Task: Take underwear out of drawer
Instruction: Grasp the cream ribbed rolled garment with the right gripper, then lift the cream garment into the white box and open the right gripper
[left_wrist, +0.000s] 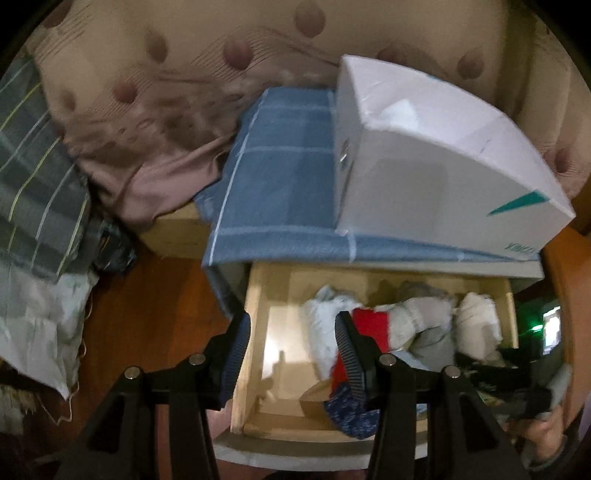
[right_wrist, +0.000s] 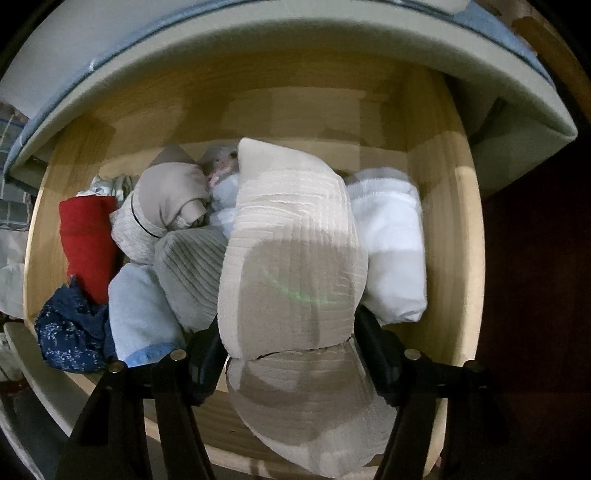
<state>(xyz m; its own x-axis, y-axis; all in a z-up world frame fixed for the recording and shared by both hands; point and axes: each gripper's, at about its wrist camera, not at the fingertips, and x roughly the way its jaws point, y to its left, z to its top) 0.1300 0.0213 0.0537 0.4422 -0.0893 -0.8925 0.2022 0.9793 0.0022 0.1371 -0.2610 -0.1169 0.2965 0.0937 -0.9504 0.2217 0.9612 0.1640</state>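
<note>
**Right gripper on a cream roll in the open drawer, left gripper empty at the drawer's left side**

The wooden drawer (left_wrist: 258, 332) stands pulled out from under a cabinet top draped with a blue checked cloth (left_wrist: 280, 177), on which a white box (left_wrist: 436, 158) rests. The underwear lies inside as rolled and folded pieces, packed toward the drawer's right half; its left part shows bare wood.

In the right wrist view, the right gripper (right_wrist: 291, 350) points steeply down into the drawer. Its two dark fingers sit on either side of a ribbed cream roll (right_wrist: 291, 266), and the fabric pinches in where they meet it, so the jaws grip that roll. Just beside it on the right lies a white roll (right_wrist: 391, 254); to its left are a grey ribbed roll (right_wrist: 192, 269), a pale blue piece (right_wrist: 140, 314), a beige bundle (right_wrist: 173, 195), a red piece (right_wrist: 88, 240) and a crumpled navy patterned piece (right_wrist: 70, 332).

In the left wrist view, the left gripper (left_wrist: 291, 354) hangs over the drawer's left side, jaws moderately wide with nothing between them. Its right finger (left_wrist: 351, 358) overlaps the red piece in the picture; whether it touches cannot be told. A hand (left_wrist: 543, 439) shows blurred at the lower right.
</note>
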